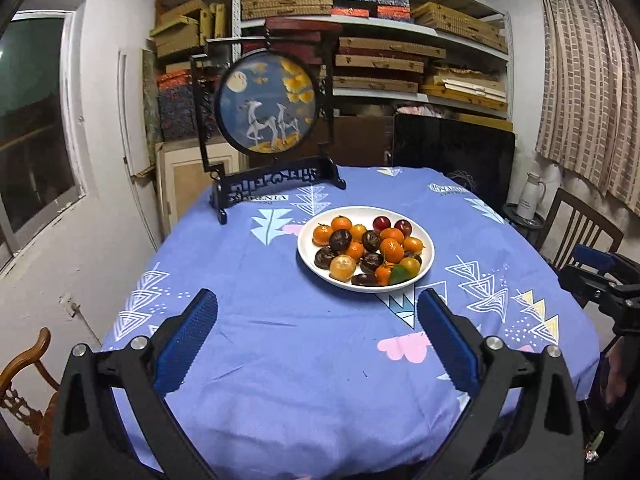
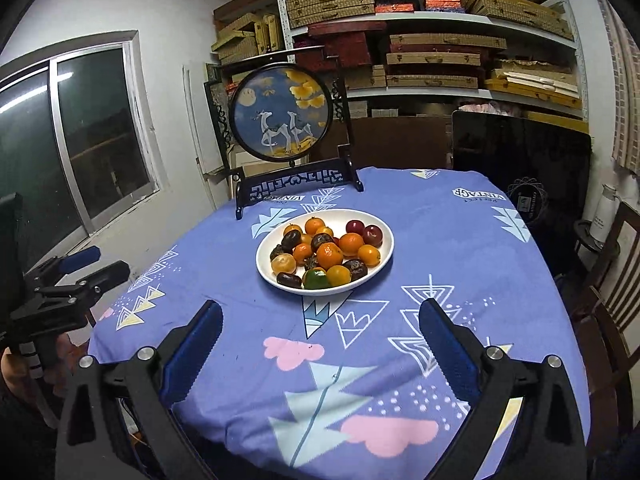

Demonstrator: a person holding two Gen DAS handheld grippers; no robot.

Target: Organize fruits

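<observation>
A white plate (image 1: 428,254) (image 2: 380,220) sits mid-table on the blue patterned cloth. It holds several small oranges (image 1: 391,250) (image 2: 330,255), dark wrinkled fruits (image 1: 340,240) (image 2: 291,240), two red plums (image 1: 382,223) (image 2: 372,235) and one green-patched fruit (image 1: 398,275) (image 2: 316,279). My left gripper (image 1: 318,302) stands open with nothing between its blue pads, well short of the plate. My right gripper (image 2: 322,312) is also open and empty, equally back from the plate. Each gripper shows at the edge of the other's view: the right gripper (image 1: 600,284), the left gripper (image 2: 76,276).
A round framed picture of two deer on a black stand (image 1: 266,104) (image 2: 282,114) stands at the table's far side. Shelves of boxes (image 1: 380,40) fill the back wall. Wooden chairs (image 1: 580,228) (image 1: 28,380) flank the table. A white flask (image 1: 530,196) sits at right.
</observation>
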